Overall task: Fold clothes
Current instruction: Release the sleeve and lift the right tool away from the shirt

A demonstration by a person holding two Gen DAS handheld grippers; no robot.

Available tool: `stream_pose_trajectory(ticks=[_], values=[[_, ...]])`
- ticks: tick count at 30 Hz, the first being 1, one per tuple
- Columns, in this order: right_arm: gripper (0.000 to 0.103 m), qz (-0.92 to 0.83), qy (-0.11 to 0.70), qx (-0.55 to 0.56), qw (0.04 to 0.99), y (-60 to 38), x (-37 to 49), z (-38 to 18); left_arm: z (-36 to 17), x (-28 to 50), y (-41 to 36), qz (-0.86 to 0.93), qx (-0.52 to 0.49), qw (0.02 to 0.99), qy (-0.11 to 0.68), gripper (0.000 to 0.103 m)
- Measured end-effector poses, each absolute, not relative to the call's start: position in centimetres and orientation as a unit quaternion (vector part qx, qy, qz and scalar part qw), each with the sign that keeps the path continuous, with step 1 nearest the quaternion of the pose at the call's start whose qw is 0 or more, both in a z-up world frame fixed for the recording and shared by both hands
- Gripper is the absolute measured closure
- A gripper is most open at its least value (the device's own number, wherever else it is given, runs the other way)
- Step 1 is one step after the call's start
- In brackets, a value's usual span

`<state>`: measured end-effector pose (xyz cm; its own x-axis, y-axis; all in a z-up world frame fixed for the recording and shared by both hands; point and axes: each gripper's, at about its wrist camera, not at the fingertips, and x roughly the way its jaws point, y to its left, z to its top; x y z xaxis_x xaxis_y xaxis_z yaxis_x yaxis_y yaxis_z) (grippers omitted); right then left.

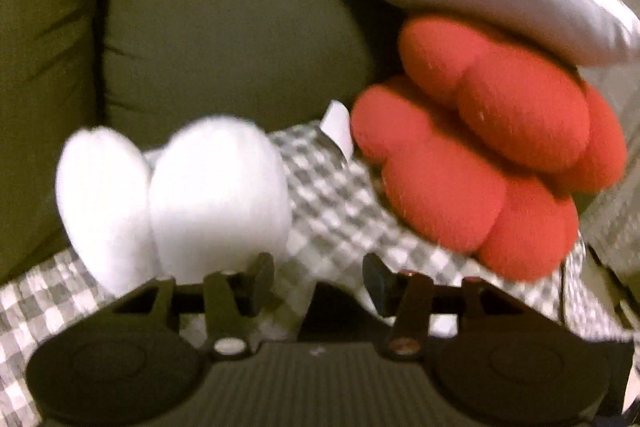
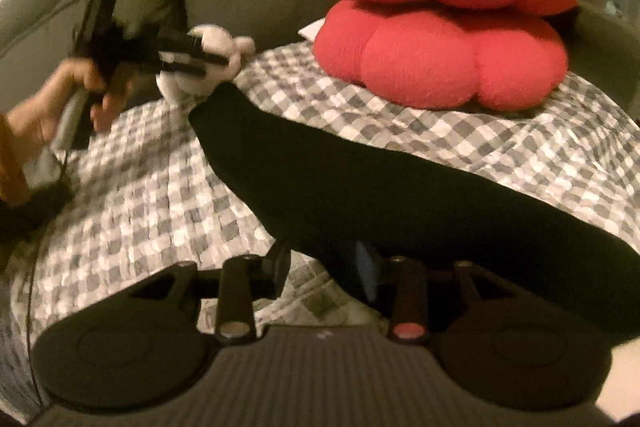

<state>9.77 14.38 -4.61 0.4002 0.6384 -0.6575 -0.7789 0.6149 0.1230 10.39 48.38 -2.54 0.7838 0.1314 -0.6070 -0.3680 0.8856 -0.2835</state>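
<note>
Black garment: one | red cushions: two | left tongs, right tongs: both parted, empty

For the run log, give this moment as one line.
left gripper open, by white plush | right gripper open, at black garment | garment lying on checked cover

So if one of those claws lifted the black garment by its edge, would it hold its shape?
Probably not. The black garment lies limp, following the checked bedspread, so it would likely droop. It looks thin, probably light. Its matte cloth seems unlikely to slip.
</note>
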Motion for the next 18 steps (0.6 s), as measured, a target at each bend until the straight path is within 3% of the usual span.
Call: stream_pose_trajectory(ticks=[3,4,5,6,11,15,18], values=[[0.062,0.414,0.332,-0.091,0.843,13.0,9.1,-4.2,-4.0,10.2,47.9,0.115,-0.190,0.927,0.302,0.056],[0.062,0.406,0.327,-0.088,0.849,12.5,9.0,-4.0,-4.4,10.2,47.7,0.112,-0.187,0.928,0.302,0.066],[0.062,0.399,0.323,-0.085,0.854,12.0,8.9,-3.9,-4.7,10.3,47.4,0.114,-0.183,0.929,0.303,0.091],[0.062,0.389,0.319,-0.082,0.860,11.4,8.9,-3.7,-4.8,10.4,47.1,0.119,-0.174,0.929,0.305,0.098],[0.059,0.323,0.300,-0.070,0.895,7.8,9.6,-3.1,-2.8,9.9,45.4,0.179,-0.106,0.944,0.256,0.098],[0.059,0.265,0.300,-0.056,0.915,5.1,10.9,-3.8,-2.2,11.3,44.7,0.202,-0.056,0.937,0.280,0.097],[0.059,0.230,0.304,-0.033,0.924,3.6,11.7,-4.3,-2.5,11.9,44.1,0.222,-0.020,0.926,0.306,0.090]])
